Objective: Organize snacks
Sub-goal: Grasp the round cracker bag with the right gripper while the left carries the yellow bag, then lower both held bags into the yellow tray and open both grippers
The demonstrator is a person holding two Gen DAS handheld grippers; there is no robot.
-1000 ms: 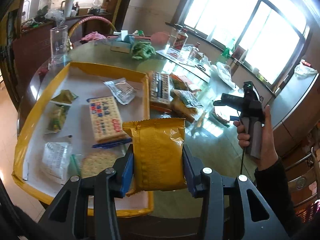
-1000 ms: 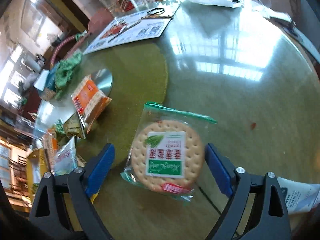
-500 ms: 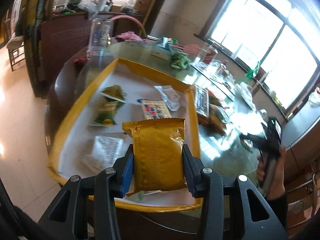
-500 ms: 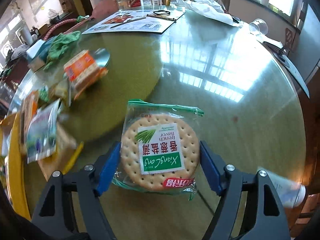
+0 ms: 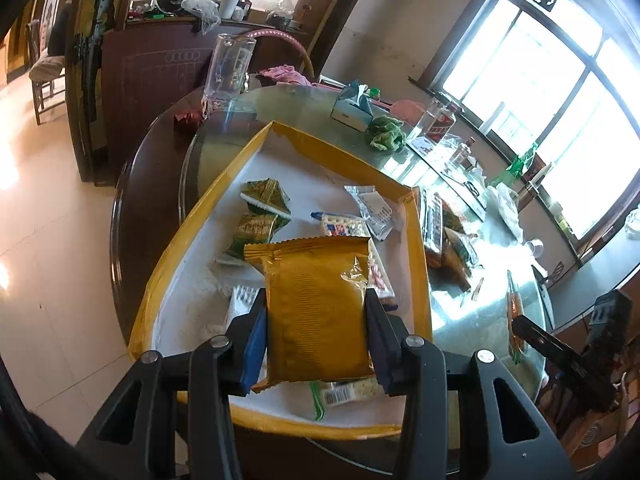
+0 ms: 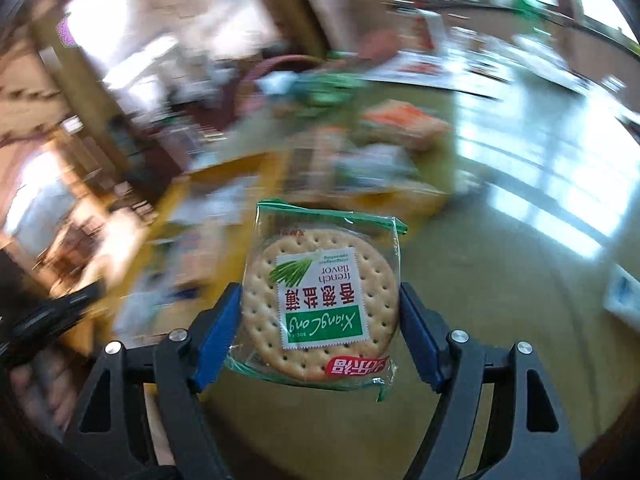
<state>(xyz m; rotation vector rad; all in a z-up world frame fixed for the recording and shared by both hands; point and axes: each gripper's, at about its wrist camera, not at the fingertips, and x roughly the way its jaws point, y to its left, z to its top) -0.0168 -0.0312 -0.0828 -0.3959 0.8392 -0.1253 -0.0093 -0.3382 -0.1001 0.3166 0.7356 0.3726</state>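
Observation:
My left gripper (image 5: 316,334) is shut on a gold snack packet (image 5: 316,308) and holds it above the near part of the yellow-rimmed tray (image 5: 208,216). Several snack packets lie in the tray, among them green ones (image 5: 260,216) and a silver one (image 5: 372,210). My right gripper (image 6: 320,320) is shut on a round cracker pack (image 6: 324,304) with a green and white label, lifted off the glass table (image 6: 500,280). The tray (image 6: 176,200) shows blurred to its left. The right gripper's body (image 5: 568,356) shows at the left view's right edge.
More snack packets (image 5: 448,236) lie on the glass table just right of the tray. A tall glass jug (image 5: 228,68), a tissue box (image 5: 352,104), a green cloth (image 5: 386,132) and bottles (image 5: 436,124) stand farther back. The table's edge and the floor are on the left.
The left gripper has carried the gold packet left, over the tray. The right gripper has closed on the cracker pack, lifted it and swung left toward the tray; its view is motion-blurred.

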